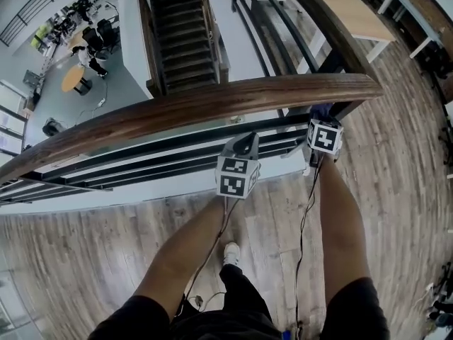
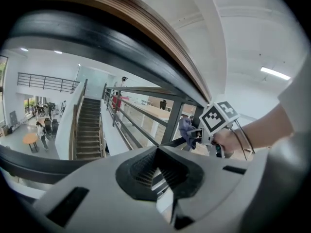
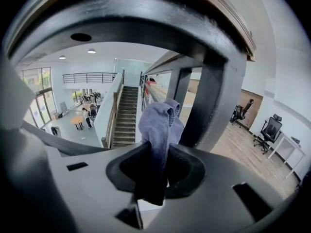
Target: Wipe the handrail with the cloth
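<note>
The right hand-held gripper grasps a blue cloth and holds it just under the wooden handrail near its end post, seemingly ready to begin wiping. The left hand-held gripper, clenched on nothing, hangs below the rail.

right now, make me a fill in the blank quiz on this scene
1. The gripper clamping the cloth is the person's ____ one.
2. The left gripper has its jaws ____, with nothing between them.
3. The handrail has a brown top made of ____.
Missing words: right; shut; wood
</note>
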A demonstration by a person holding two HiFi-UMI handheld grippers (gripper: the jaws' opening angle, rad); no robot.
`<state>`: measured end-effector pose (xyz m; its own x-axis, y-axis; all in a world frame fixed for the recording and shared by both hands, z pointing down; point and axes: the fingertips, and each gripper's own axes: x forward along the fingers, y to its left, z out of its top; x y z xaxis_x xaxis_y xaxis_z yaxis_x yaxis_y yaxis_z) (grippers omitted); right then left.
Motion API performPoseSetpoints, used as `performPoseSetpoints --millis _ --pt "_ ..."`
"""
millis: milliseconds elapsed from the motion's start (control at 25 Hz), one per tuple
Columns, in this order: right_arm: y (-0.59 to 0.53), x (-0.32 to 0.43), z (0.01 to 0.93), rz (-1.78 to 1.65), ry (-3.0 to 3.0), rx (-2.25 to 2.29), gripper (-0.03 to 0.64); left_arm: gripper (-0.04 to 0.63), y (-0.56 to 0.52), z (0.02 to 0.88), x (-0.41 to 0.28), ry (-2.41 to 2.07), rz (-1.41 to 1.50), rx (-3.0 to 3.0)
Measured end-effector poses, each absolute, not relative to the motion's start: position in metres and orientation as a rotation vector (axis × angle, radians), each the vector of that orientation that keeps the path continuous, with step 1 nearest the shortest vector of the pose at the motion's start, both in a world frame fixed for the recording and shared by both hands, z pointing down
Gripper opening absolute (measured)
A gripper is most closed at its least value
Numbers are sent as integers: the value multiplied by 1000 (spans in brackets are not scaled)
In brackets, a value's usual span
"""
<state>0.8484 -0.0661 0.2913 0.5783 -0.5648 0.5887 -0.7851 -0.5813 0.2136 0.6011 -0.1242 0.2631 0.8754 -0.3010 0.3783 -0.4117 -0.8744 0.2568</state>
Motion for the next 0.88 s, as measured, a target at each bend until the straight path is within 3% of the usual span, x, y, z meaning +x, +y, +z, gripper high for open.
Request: performPoseSetpoints --millis 200,320,880 --pt "-73 830 281 551 -1104 2333 80 3 -144 266 543 -579 454 2747" --pt "-90 779 272 523 -1254 2387 80 3 -165 275 493 -648 452 2753" --pt "-192 351 346 394 -1943 2275 80 3 -255 343 196 -976 259 2751"
